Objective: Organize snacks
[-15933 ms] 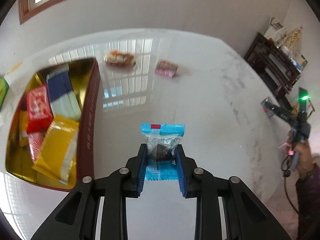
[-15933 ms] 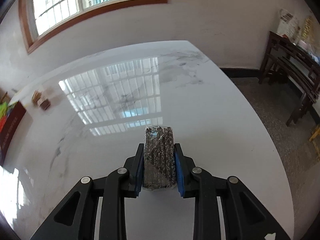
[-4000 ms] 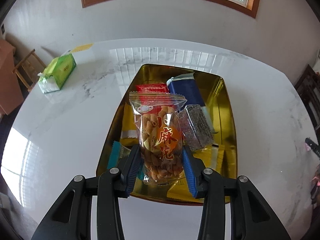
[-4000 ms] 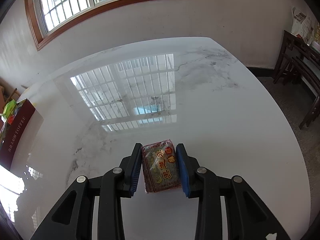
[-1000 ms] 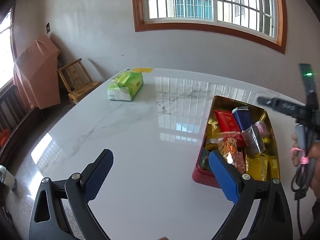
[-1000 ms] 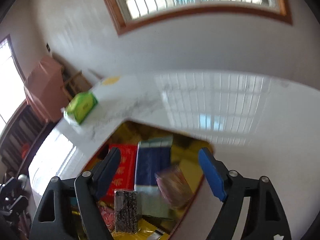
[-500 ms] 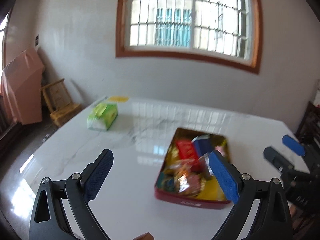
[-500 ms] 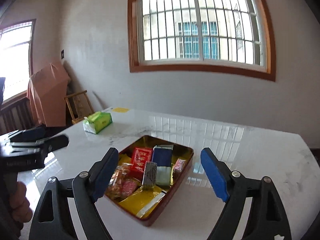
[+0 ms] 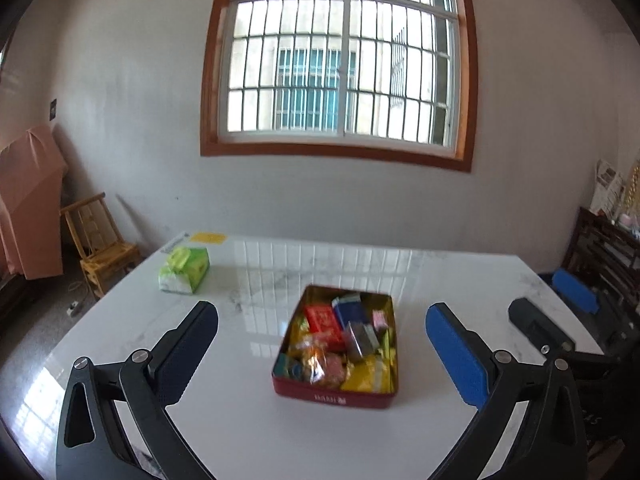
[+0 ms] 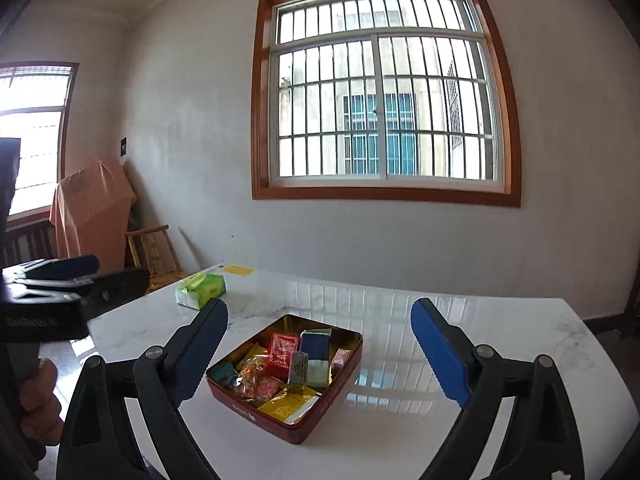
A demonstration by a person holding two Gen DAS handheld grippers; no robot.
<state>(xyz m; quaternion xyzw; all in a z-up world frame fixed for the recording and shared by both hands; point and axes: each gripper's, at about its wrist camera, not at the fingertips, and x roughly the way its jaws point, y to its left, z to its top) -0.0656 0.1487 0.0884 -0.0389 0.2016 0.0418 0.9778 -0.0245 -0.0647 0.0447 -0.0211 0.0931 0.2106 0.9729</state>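
Note:
A red tin (image 9: pixel 332 398) with a gold inside sits mid-table, holding several snacks: a red pack (image 9: pixel 322 318), a blue pack (image 9: pixel 348 308), a clear bag of twists (image 9: pixel 316 356) and a yellow pack (image 9: pixel 370 374). My left gripper (image 9: pixel 320 309) hangs back from the tin and above the table, its jaws opening wide with nothing between them. In the right wrist view the same tin (image 10: pixel 256 408) lies ahead of my right gripper (image 10: pixel 319 306), whose jaws are also opening and hold nothing. Each gripper shows at the edge of the other's view.
A green tissue pack (image 9: pixel 186 270) lies at the far left of the white marble table (image 9: pixel 240 420). A wooden chair (image 9: pixel 102 248) stands past the left edge and a dark cabinet (image 9: pixel 604 248) to the right. A hand (image 10: pixel 36 400) grips the left tool.
Both grippers have drawn back and risen from the tin, so it looks smaller and the window fills the views. The right jaws have spread wider. Neither holds a snack any more.

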